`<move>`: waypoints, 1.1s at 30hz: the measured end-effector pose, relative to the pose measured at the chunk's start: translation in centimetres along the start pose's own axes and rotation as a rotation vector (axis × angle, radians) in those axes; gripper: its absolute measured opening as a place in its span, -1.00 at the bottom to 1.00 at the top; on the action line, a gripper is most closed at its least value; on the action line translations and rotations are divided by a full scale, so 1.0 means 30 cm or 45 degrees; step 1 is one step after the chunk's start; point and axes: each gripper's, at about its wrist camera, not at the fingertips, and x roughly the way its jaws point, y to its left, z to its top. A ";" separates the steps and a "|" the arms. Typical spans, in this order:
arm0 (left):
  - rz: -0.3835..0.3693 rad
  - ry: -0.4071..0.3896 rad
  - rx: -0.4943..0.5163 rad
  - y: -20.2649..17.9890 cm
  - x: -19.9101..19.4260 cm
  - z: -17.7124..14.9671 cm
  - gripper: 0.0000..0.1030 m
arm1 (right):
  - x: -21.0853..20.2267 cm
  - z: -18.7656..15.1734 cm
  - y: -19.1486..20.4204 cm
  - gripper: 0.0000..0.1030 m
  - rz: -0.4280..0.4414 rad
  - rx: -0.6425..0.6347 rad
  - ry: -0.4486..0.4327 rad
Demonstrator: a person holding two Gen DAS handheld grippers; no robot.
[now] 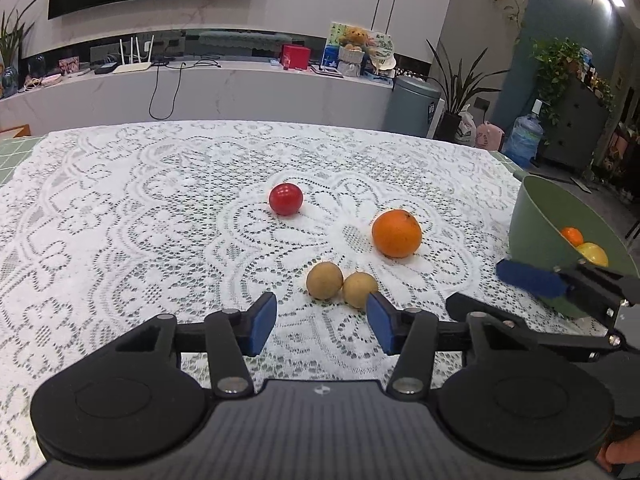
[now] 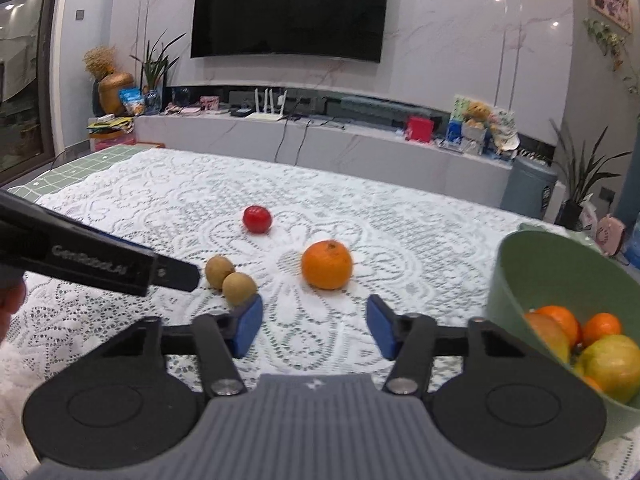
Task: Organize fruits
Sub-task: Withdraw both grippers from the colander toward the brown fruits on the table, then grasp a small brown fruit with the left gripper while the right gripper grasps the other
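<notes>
An orange (image 1: 397,233) (image 2: 327,264), a red tomato (image 1: 285,199) (image 2: 257,219) and two brown kiwis (image 1: 324,281) (image 2: 239,288) lie on the white lace tablecloth (image 1: 160,208) (image 2: 420,240). A green bowl (image 1: 536,220) (image 2: 516,276) at the right holds several fruits. My left gripper (image 1: 321,322) is open and empty, just in front of the kiwis. My right gripper (image 2: 314,326) is open and empty, in front of the orange, with the bowl at its right. The right gripper also shows in the left wrist view (image 1: 532,280), beside the bowl.
The left gripper's body (image 2: 100,264) reaches in from the left in the right wrist view, its tip near the kiwis. A green mat (image 2: 80,168) lies under the cloth at the table's far left. A TV cabinet stands behind the table.
</notes>
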 end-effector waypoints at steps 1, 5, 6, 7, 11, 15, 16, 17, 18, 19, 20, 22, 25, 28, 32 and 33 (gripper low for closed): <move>0.003 0.005 0.005 0.002 0.010 0.002 0.16 | 0.010 0.001 0.003 -0.08 0.011 0.001 0.007; 0.018 0.032 0.063 0.008 0.050 0.020 -0.06 | 0.055 0.007 0.023 -0.32 0.067 -0.028 0.044; 0.018 0.036 0.074 0.010 0.058 0.025 -0.11 | 0.065 0.009 0.029 -0.36 0.078 -0.045 0.049; 0.013 0.040 0.083 0.013 0.064 0.029 -0.14 | 0.072 0.012 0.036 -0.37 0.087 -0.061 0.050; -0.017 0.056 0.087 0.028 0.076 0.040 -0.19 | 0.108 0.022 0.058 -0.39 0.142 -0.094 0.065; -0.025 0.074 0.057 0.047 0.079 0.044 -0.24 | 0.139 0.029 0.079 -0.48 0.164 -0.121 0.071; -0.028 0.077 0.047 0.054 0.079 0.045 -0.26 | 0.145 0.030 0.081 -0.48 0.169 -0.120 0.072; -0.030 0.078 0.037 0.060 0.079 0.046 -0.27 | 0.152 0.032 0.083 -0.48 0.177 -0.115 0.074; -0.034 0.076 0.026 0.066 0.078 0.047 -0.28 | 0.158 0.036 0.084 -0.48 0.183 -0.111 0.076; -0.039 0.075 0.014 0.070 0.078 0.048 -0.28 | 0.163 0.039 0.086 -0.48 0.185 -0.108 0.076; -0.048 0.076 0.002 0.075 0.078 0.050 -0.29 | 0.170 0.041 0.086 -0.48 0.188 -0.104 0.078; -0.072 0.076 -0.022 0.083 0.078 0.050 -0.29 | 0.186 0.045 0.086 -0.48 0.197 -0.090 0.086; -0.098 0.076 -0.044 0.091 0.076 0.052 -0.29 | 0.203 0.046 0.089 -0.48 0.218 -0.073 0.097; -0.100 0.074 -0.040 0.087 0.076 0.050 -0.29 | 0.204 0.045 0.094 -0.55 0.215 -0.078 0.092; -0.123 0.076 -0.043 0.083 0.087 0.049 -0.29 | 0.187 0.047 0.080 -0.55 0.203 -0.064 0.095; -0.125 0.079 -0.041 0.077 0.091 0.048 -0.29 | 0.182 0.048 0.076 -0.55 0.197 -0.061 0.098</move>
